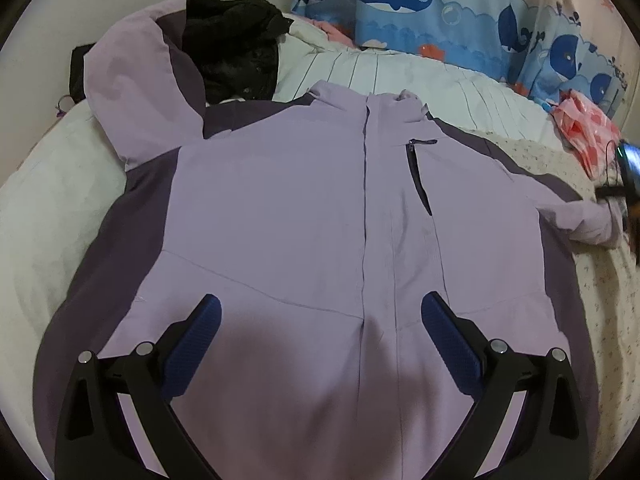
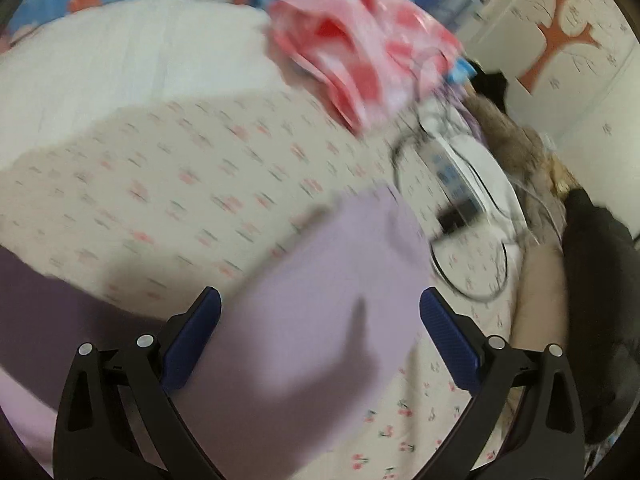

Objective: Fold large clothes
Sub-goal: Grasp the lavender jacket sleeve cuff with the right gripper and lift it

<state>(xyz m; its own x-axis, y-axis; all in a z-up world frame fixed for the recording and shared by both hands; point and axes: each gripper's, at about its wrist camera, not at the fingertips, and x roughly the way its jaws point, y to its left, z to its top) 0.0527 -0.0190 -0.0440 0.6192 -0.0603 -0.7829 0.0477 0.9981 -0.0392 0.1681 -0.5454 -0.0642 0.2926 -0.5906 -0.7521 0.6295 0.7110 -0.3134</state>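
Note:
A large lilac jacket (image 1: pixel 280 208) with dark purple side panels lies front up on the bed, zipped, collar towards the far side. Its left sleeve (image 1: pixel 132 92) is bent up beside the collar. Its right sleeve (image 1: pixel 576 216) stretches out to the right edge. My left gripper (image 1: pixel 320 316) is open above the jacket's lower front, nothing between its blue pads (image 1: pixel 192 344). In the blurred right wrist view, the lilac sleeve end (image 2: pixel 320 300) lies on the floral sheet. My right gripper (image 2: pixel 320 312) is open just above it, holding nothing.
A black garment (image 1: pixel 236 40) lies by the collar. A whale-print quilt (image 1: pixel 440 4) and white duvet (image 1: pixel 400 76) lie at the far side. Pink-and-red cloth (image 2: pixel 360 60), a white device with cables (image 2: pixel 472 184) and dark clothing (image 2: pixel 592 280) crowd the bed's right side.

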